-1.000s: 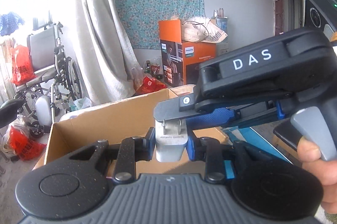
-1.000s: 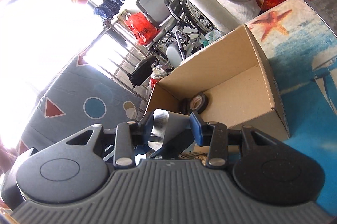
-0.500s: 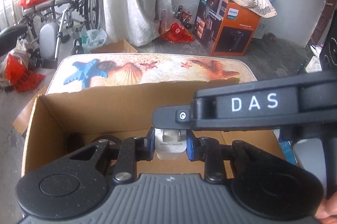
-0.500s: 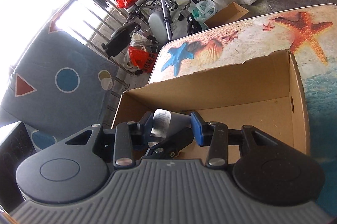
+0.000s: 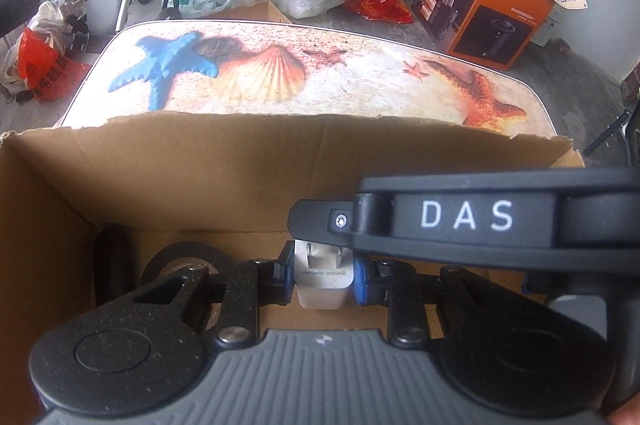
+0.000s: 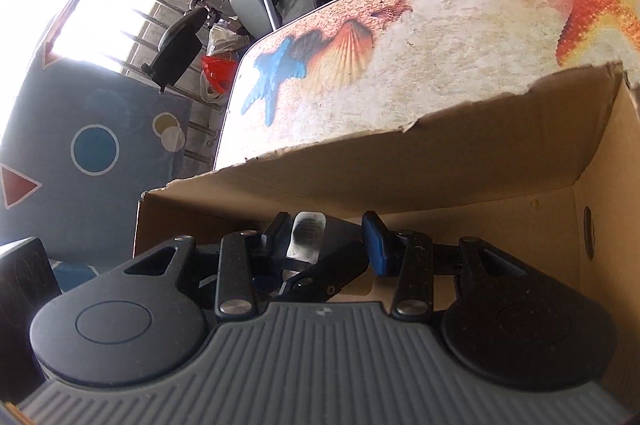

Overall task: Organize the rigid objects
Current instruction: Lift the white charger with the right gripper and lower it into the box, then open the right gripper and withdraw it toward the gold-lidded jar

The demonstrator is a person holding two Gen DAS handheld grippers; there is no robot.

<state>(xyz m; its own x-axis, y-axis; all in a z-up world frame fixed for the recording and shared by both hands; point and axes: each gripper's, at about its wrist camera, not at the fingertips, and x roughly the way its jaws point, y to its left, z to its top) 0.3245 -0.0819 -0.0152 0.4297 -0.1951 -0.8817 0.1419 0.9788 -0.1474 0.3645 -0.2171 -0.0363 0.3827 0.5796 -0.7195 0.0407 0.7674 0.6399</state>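
Holding a white plug-in charger [image 5: 323, 279], prongs pointing up and away from the claw, the left gripper [image 5: 323, 275] has both blue pads pressed to its sides; it hangs over the open cardboard box [image 5: 256, 161], near the front wall.

Right gripper [image 6: 326, 241]: fingers spread, with a visible gap between the right pad and the dark object with a white label [image 6: 316, 245] that lies between them. Released, or nearly so; contact on the left finger cannot be ruled out. In the left wrist view the right gripper's body crosses just above and to the right of the charger.

Already in the box, left of and beyond the left claw: a roll of black tape [image 5: 188, 265] lying flat, and a dark rounded object [image 5: 110, 265] against the left wall, identity unclear.

Table with the starfish print [image 5: 360, 73], beyond the box's far rim: no loose items visible on the part shown.

Judgement on progress: well along. At least two items are stowed, a third is at release, and the charger is left to lower and let go. Whether further objects wait out of view cannot be told.
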